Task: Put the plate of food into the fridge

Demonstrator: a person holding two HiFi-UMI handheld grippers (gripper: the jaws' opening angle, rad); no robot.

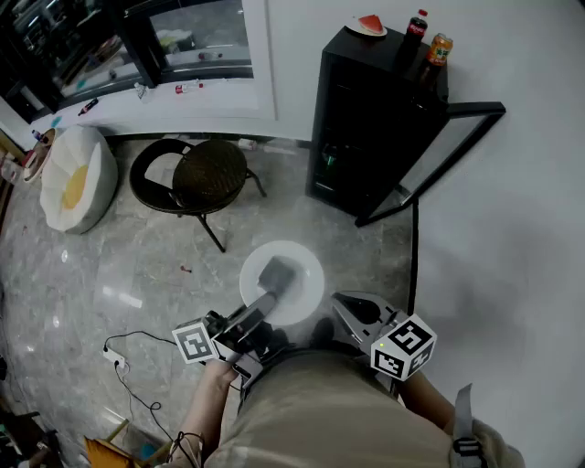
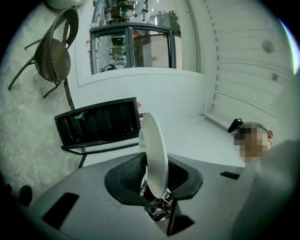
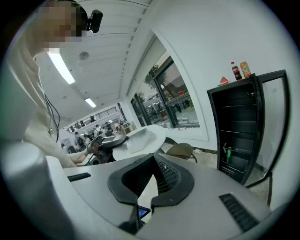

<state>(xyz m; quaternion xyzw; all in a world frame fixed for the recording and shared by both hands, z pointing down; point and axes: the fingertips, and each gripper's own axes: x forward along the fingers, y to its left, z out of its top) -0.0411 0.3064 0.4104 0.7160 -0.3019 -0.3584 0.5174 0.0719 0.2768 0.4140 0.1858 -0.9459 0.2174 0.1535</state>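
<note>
My left gripper (image 1: 277, 272) is shut on the rim of a white plate (image 1: 297, 274) and holds it about level above the floor. In the left gripper view the plate (image 2: 154, 150) shows edge-on between the jaws. No food shows on it. The black fridge (image 1: 366, 119) stands ahead with its glass door (image 1: 448, 151) swung open and its shelves (image 3: 239, 136) bare apart from a green can (image 3: 228, 153). My right gripper (image 1: 340, 304) hovers just right of the plate, shut on nothing (image 3: 151, 161).
On the fridge top stand a small plate with a watermelon slice (image 1: 369, 26), a cola bottle (image 1: 417, 27) and an orange can (image 1: 440, 48). A wicker chair (image 1: 206, 178) and a white beanbag (image 1: 73, 178) sit left of the fridge. A cable (image 1: 128, 361) lies on the floor.
</note>
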